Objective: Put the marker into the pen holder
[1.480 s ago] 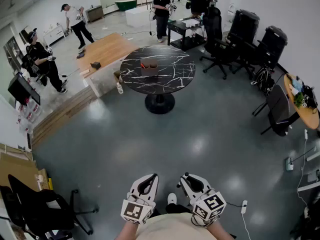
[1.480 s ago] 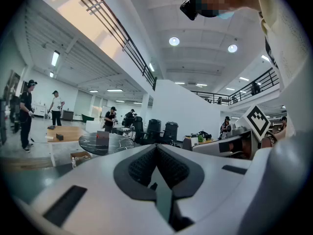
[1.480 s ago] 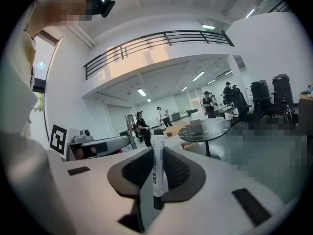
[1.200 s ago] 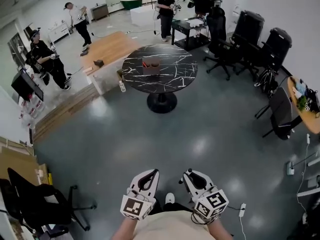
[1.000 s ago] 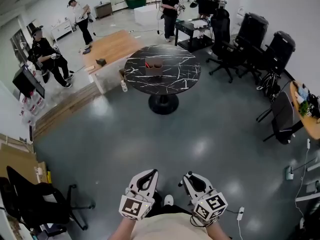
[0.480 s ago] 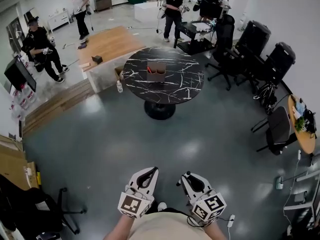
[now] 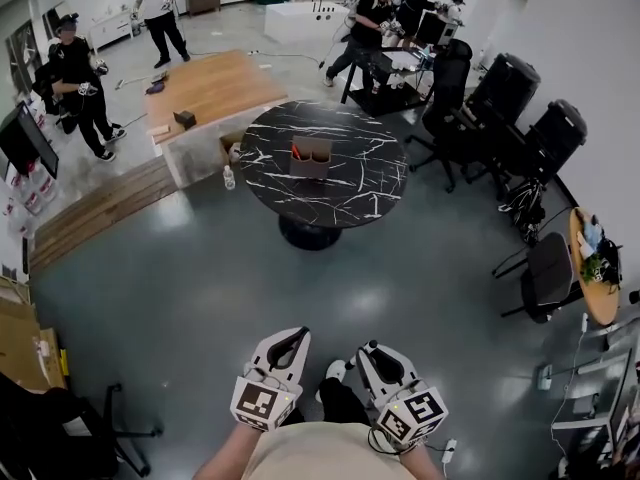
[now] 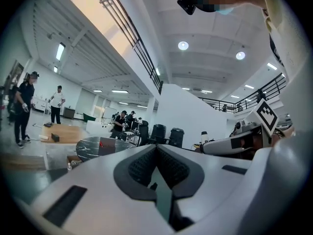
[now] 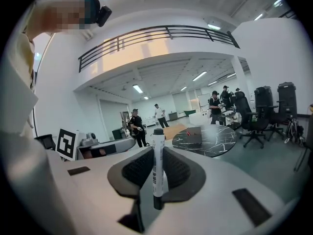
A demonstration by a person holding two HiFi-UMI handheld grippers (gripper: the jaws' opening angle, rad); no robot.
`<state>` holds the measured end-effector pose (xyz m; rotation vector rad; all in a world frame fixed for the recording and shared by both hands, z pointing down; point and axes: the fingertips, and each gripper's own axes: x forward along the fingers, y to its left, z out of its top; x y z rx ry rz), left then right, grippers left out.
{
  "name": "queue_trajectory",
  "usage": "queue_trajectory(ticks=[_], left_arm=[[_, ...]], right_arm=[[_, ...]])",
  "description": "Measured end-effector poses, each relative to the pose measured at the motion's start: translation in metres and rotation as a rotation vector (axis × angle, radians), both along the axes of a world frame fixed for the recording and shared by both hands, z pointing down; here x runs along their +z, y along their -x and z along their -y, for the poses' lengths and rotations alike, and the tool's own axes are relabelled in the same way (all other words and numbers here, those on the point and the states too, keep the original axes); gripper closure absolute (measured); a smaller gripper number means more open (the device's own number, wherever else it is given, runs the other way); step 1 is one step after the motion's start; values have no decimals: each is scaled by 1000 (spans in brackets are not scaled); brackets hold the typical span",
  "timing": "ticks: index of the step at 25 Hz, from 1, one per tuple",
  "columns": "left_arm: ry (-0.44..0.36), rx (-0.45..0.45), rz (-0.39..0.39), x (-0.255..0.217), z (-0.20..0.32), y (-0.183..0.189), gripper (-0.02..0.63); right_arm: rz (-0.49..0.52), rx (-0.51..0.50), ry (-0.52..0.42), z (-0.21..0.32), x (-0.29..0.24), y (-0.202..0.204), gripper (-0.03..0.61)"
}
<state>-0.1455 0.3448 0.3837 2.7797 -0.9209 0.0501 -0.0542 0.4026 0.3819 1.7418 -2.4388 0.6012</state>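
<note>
Right tool (image 9: 155, 155) clamps upright marker (image 9: 157, 175). Left tool (image 8: 156, 151): jaws together, nothing between. Pen holder (image 7: 311, 157) on tabletop (image 7: 350, 188), upper centre of head view, well apart from both tools.

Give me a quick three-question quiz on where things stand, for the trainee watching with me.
1. Fill in: the marker stands ___ between the jaws of the right gripper.
2. The pen holder sits on: A the round black table; B the wooden platform; C an office chair.
3. True or false: the left gripper is shut with nothing between its jaws.
Key: 1 upright; 2 A; 3 true.
</note>
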Motion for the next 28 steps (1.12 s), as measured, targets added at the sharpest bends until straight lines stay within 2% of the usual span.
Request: queue_trajectory(ticks=[5, 9, 13, 15, 20, 24, 28], left_arm=[[-2, -6, 26, 7, 32, -29, 606], [-13, -35, 37, 6, 68, -67, 606], [-80, -86, 17, -8, 115, -114, 606], [-87, -129, 9, -14, 135, -131, 606], [-39, -209, 60, -7, 165, -149, 606], [-31, -220, 81, -3, 190, -160, 606], [-22, -210, 92, 5, 224, -166, 606]], right_arm=[[29, -4, 22, 39, 15, -34, 503], [35, -39, 7, 82, 17, -74, 503], [18, -94, -28, 132, 13, -122, 503], [12, -127, -37, 155, 11, -143, 503], [13, -187, -47, 199, 11, -178, 503], [54, -189, -39, 227, 13, -189, 503], [51, -199, -27, 258, 22, -189, 503]])
